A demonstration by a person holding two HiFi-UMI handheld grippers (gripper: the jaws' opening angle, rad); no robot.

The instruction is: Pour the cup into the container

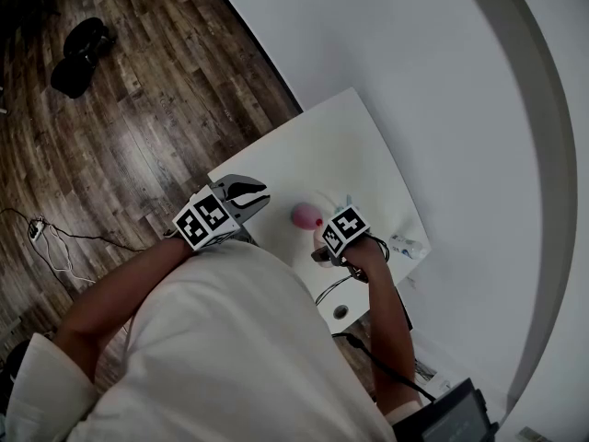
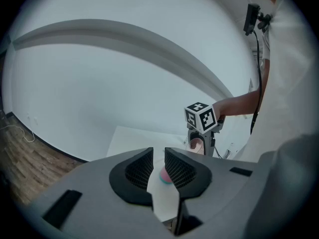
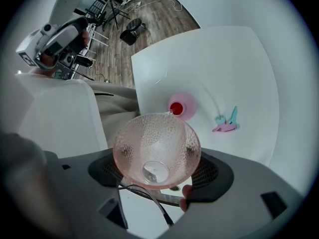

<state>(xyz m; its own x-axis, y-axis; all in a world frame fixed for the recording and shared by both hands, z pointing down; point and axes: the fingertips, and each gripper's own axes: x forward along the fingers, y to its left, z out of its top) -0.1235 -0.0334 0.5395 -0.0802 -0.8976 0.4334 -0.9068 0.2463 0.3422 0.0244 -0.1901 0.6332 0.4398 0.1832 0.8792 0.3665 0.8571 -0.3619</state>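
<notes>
A clear pink dimpled cup (image 3: 157,151) sits between the jaws of my right gripper (image 3: 158,156), which is shut on its sides. I look straight into the cup and it looks empty. Just beyond its rim, a small pink container (image 3: 180,107) with red inside stands on the white table (image 3: 224,68). In the head view the container (image 1: 305,215) lies between my right gripper (image 1: 324,245) and my left gripper (image 1: 260,194). The left gripper (image 2: 158,156) hangs over the table's near edge, its jaws almost together with only a thin slit, holding nothing.
A teal and pink clip-like item (image 3: 227,122) lies on the table right of the container. A white wall runs along the table's far side. Wooden floor (image 1: 138,109) lies to the left, with a dark object (image 1: 83,53) on it. Cables (image 1: 333,288) trail from the right gripper.
</notes>
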